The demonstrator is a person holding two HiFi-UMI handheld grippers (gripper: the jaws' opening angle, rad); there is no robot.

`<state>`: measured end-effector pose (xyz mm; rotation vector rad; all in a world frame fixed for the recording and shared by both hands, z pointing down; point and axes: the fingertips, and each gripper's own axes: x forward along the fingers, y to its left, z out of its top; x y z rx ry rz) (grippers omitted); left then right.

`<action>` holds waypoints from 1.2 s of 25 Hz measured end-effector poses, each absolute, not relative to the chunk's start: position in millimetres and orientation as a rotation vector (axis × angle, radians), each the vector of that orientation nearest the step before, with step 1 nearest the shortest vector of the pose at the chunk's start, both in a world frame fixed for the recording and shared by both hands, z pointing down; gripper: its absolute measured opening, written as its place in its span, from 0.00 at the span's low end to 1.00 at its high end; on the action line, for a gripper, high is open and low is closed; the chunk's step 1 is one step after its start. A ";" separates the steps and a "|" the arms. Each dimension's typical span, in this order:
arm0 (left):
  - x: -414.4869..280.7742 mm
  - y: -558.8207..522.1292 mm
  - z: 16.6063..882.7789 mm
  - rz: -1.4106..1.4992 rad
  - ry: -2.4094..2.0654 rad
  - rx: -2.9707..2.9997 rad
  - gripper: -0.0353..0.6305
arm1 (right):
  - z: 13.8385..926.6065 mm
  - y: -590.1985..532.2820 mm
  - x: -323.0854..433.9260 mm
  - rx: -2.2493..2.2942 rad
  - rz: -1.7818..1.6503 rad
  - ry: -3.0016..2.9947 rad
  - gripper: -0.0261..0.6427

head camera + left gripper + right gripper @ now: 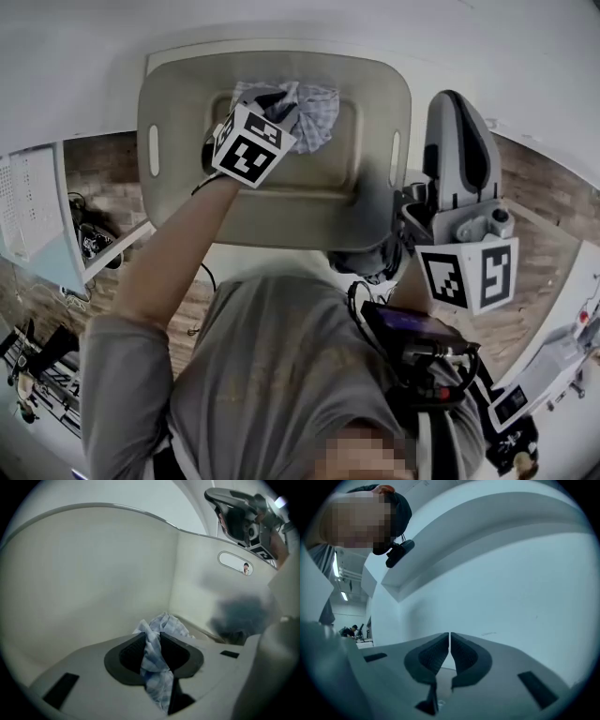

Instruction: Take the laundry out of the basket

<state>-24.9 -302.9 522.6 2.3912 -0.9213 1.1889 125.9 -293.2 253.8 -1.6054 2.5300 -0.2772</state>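
Left gripper (pixel 279 105) inside the beige basket (pixel 384 169), its fingers clamped on the blue checked cloth (pixel 166 623) lying on the basket bottom, right gripper (pixel 449 641) outside, beside the basket, fingers pressed together

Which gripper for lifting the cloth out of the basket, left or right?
Left. The left gripper is down in the basket, jaws pinching the checked cloth. The right gripper is shut, empty, outside the basket.
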 end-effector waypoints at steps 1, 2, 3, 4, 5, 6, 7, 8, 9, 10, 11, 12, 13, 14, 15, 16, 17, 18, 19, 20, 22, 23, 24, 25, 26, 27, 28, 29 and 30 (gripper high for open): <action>-25.1 -302.9 522.3 1.189 -0.921 2.393 0.21 | 256.0 -293.0 136.9 -1.659 -0.271 2.509 0.07; -25.3 -303.2 522.0 1.189 -0.922 2.394 0.21 | 258.4 -293.0 146.3 -1.703 -0.271 2.490 0.07; -25.4 -303.8 521.5 1.189 -0.923 2.395 0.21 | 260.8 -292.9 154.1 -1.736 -0.275 2.473 0.07; -25.4 -304.4 521.2 1.190 -0.923 2.397 0.21 | 263.0 -292.7 160.0 -1.760 -0.279 2.459 0.07; -25.1 -304.9 521.1 1.189 -0.924 2.398 0.21 | 264.9 -292.1 164.2 -1.777 -0.283 2.448 0.07; -24.8 -305.2 521.5 1.187 -0.924 2.398 0.21 | 266.9 -291.3 166.8 -1.787 -0.288 2.441 0.07; -24.5 -305.3 522.0 1.183 -0.927 2.398 0.21 | 268.8 -290.5 168.2 -1.792 -0.292 2.437 0.07; -24.3 -305.7 522.0 1.178 -0.930 2.399 0.21 | 270.5 -289.6 168.4 -1.795 -0.296 2.437 0.07; -24.0 -306.4 521.5 1.171 -0.934 2.401 0.20 | 272.0 -288.7 167.9 -1.795 -0.300 2.438 0.07; -23.7 -307.3 520.6 1.164 -0.938 2.405 0.19 | 273.1 -287.9 167.0 -1.794 -0.303 2.439 0.07; -23.4 -308.2 519.6 1.156 -0.941 2.410 0.17 | 273.9 -287.0 166.0 -1.793 -0.306 2.439 0.07; -23.0 -309.0 518.4 1.149 -0.945 2.416 0.15 | 274.3 -285.9 165.1 -1.792 -0.308 2.440 0.07; -22.6 -309.3 517.1 1.145 -0.949 2.418 0.13 | 274.6 -284.7 164.4 -1.791 -0.310 2.440 0.07; -22.3 -309.3 515.7 1.144 -0.952 2.418 0.13 | 274.6 -283.6 163.8 -1.788 -0.311 2.442 0.07; -21.9 -309.3 514.0 1.143 -0.955 2.417 0.12 | 274.3 -282.6 163.1 -1.785 -0.310 2.444 0.07; -21.5 -309.1 512.0 1.142 -0.957 2.417 0.12 | 273.5 -281.5 162.1 -1.781 -0.308 2.446 0.07; -21.0 -308.8 510.2 1.140 -0.959 2.420 0.12 | 272.3 -280.2 160.8 -1.777 -0.304 2.448 0.07; -20.6 -308.4 508.3 1.136 -0.962 2.426 0.12 | 270.6 -278.5 159.3 -1.773 -0.299 2.450 0.07; -20.2 -307.7 506.6 1.132 -0.966 2.435 0.12 | 268.8 -276.6 157.6 -1.769 -0.292 2.451 0.07; -19.9 -306.7 504.9 1.128 -0.968 2.445 0.11 | 267.1 -274.4 155.9 -1.767 -0.286 2.451 0.07; -19.5 -304.7 502.5 1.122 -0.969 2.462 0.11 | 264.3 -269.9 153.4 -1.766 -0.280 2.453 0.07; -19.4 -304.3 500.5 1.119 -0.971 2.469 0.11 | 262.9 -267.4 152.9 -1.765 -0.279 2.453 0.07; -19.1 -304.6 496.9 1.116 -0.976 2.477 0.11 | 261.5 -264.5 153.0 -1.764 -0.276 2.454 0.07; -18.8 -305.5 492.0 1.111 -0.987 2.486 0.11 | 260.0 -261.3 153.6 -1.764 -0.273 2.453 0.07; -19.0 -306.8 486.8 1.103 -1.001 2.496 0.11 | 258.4 -257.8 154.4 -1.765 -0.268 2.451 0.07; -19.7 -308.4 481.5 1.093 -1.017 2.505 0.11 | 256.6 -254.1 155.2 -1.766 -0.261 2.449 0.07; -20.6 -310.5 475.9 1.082 -1.033 2.515 0.11 | 254.5 -250.5 155.9 -1.766 -0.251 2.445 0.07; -21.5 -312.8 470.0 1.068 -1.050 2.526 0.11 | 252.3 -246.9 156.5 -1.767 -0.240 2.443 0.07; -22.4 -315.4 463.7 1.051 -1.067 2.538 0.11 | 250.2 -243.2 156.9 -1.767 -0.229 2.441 0.07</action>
